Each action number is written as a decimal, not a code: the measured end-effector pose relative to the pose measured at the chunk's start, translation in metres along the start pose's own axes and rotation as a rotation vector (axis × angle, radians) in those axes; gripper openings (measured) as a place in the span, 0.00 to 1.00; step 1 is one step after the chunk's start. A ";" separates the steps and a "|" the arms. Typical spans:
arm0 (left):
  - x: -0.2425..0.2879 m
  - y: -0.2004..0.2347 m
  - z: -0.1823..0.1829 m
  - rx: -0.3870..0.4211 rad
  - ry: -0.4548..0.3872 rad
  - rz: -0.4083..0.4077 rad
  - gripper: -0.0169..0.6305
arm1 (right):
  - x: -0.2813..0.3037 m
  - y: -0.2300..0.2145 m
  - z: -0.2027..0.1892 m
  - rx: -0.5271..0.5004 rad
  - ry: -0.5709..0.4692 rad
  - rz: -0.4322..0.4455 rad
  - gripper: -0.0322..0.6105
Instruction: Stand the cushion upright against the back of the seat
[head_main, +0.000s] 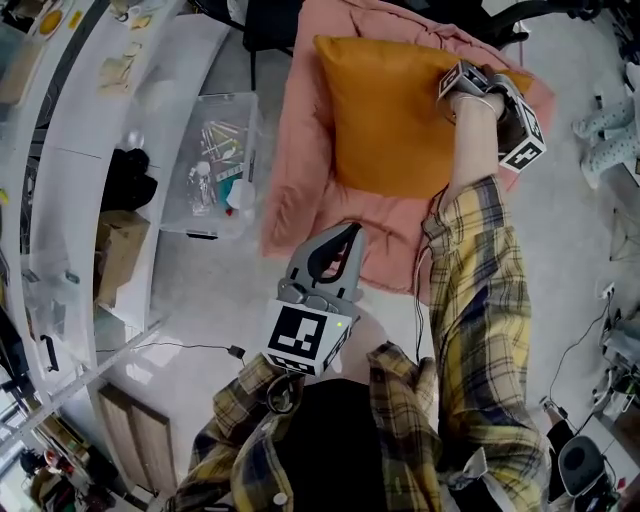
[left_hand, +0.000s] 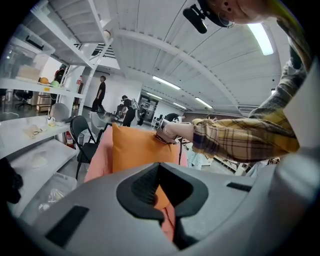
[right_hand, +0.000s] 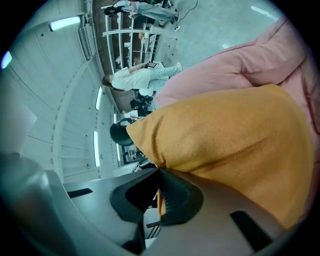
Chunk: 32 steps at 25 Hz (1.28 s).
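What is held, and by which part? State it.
Right tongs pinch the orange cushion at its edge near a corner; left tongs hold nothing.

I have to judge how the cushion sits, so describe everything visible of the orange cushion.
The orange cushion is a plump, square pillow in plain, finely textured fabric with pointed corners. It stands about upright on the seat, its back against the pink padded cover draped over that seat. The right gripper is shut on its edge near an upper corner, pinching the fabric there. The left gripper is clear of it. No print or stain shows.
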<state>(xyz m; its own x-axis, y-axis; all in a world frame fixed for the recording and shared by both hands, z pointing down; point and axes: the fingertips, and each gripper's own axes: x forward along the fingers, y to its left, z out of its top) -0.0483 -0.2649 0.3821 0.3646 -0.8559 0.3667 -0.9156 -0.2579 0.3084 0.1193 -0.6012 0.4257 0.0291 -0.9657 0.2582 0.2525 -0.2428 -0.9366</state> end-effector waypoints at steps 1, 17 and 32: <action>0.005 0.001 0.001 -0.007 -0.002 0.004 0.03 | 0.007 -0.001 -0.002 -0.019 0.005 -0.004 0.08; 0.075 -0.023 0.029 -0.059 -0.050 -0.025 0.03 | 0.044 0.006 -0.022 -0.461 0.267 0.015 0.09; 0.065 -0.044 0.070 -0.006 -0.106 -0.090 0.03 | -0.087 0.008 -0.017 -0.710 0.584 0.083 0.09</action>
<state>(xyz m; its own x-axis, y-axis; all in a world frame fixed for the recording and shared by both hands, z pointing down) 0.0041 -0.3409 0.3309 0.4250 -0.8720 0.2428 -0.8790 -0.3336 0.3408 0.1023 -0.5210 0.3921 -0.5204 -0.8293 0.2037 -0.3865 0.0160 -0.9222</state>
